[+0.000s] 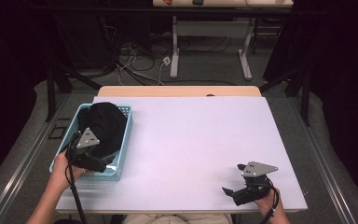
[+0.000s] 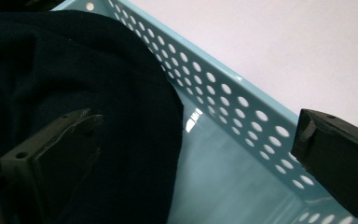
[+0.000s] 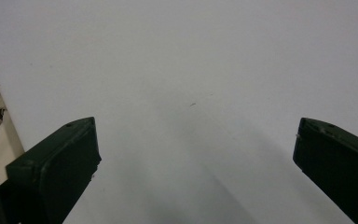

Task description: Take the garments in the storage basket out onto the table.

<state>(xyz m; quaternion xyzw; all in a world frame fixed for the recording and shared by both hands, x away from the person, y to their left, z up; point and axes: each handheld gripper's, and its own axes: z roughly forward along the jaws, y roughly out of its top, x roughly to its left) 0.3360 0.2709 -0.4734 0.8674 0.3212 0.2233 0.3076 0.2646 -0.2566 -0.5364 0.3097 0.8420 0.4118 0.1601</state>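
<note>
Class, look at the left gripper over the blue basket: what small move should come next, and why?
Probably lower the left gripper onto the black cloth and shut it. Its jaws stand open above the blue basket, one over the cloth, gripping nothing yet.

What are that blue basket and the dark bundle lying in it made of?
The basket looks like glossy light-blue plastic: its smooth floor reflects light and its walls have neat rows of round holes. The bundle seems to be soft black cloth, matte and rumpled, probably knit fabric. The left hand-held gripper, jaws open, hangs over it.
</note>
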